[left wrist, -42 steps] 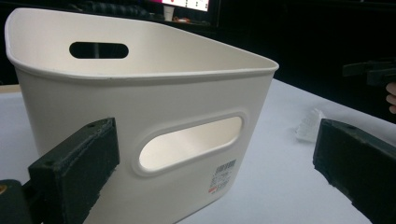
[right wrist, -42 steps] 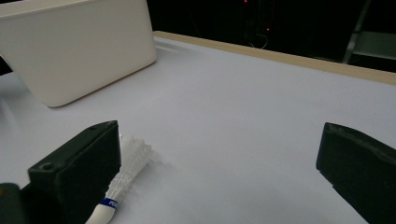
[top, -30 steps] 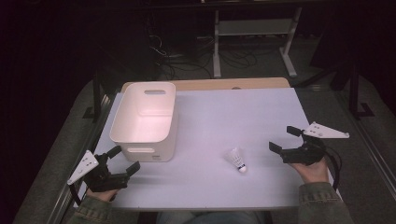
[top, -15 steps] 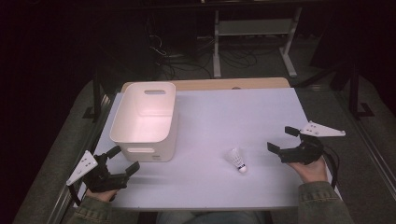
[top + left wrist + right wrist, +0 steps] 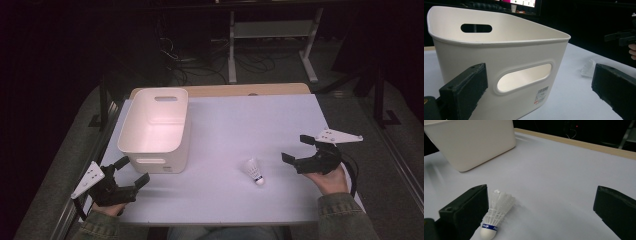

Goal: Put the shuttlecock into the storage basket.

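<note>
Seemingly shuttlecock cork toward person

Smooth white plastic bin, slight sheen on walls, paper barcode sticker on front. White plastic-looking shuttlecock, ribbed skirt, smooth rounded cap, glossy blue band. Matt pale table top, light wood edge at far side. Matt black jaws, rough grainy pads. Grey flat plate, matt.
</note>
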### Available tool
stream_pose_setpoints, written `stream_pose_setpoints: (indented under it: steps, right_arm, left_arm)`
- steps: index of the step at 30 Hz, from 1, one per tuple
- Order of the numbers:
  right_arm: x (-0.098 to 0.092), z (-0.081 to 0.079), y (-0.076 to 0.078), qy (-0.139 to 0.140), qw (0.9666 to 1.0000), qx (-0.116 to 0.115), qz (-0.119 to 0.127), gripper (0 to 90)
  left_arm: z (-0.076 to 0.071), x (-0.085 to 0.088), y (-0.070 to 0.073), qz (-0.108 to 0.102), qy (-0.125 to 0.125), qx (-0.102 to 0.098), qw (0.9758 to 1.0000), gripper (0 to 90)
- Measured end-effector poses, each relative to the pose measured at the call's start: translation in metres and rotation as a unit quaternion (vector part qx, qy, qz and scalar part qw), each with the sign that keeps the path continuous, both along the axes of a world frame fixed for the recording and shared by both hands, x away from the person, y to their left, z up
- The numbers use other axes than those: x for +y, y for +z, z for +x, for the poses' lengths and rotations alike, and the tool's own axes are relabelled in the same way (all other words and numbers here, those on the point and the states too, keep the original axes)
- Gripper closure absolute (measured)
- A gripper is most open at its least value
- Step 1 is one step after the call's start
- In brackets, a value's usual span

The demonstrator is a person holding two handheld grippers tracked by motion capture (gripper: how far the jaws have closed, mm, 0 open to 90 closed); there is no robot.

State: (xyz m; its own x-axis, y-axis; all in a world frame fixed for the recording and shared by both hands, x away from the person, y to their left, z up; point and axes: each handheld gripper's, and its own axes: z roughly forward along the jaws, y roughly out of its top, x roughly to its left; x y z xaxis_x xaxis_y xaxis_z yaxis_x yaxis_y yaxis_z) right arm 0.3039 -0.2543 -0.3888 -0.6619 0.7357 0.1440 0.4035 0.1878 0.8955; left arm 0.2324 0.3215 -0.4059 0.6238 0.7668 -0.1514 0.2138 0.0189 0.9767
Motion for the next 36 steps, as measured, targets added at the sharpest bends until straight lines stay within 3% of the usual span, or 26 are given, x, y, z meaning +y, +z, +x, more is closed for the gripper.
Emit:
stream_pose_setpoints:
  steps: [21,36]
  right_arm:
    - [0.025,0.001,0.011,0.034,0.9991,0.014,-0.022,0.0]
    - [0.038,-0.001,0.009,0.054,0.9970,0.041,-0.039,0.0]
  left_arm:
    - [-0.001,0.001,0.001,-0.003,0.000,-0.002,1.0000,0.0]
    - [-0.001,0.001,0.001,-0.003,0.000,-0.001,1.0000,0.0]
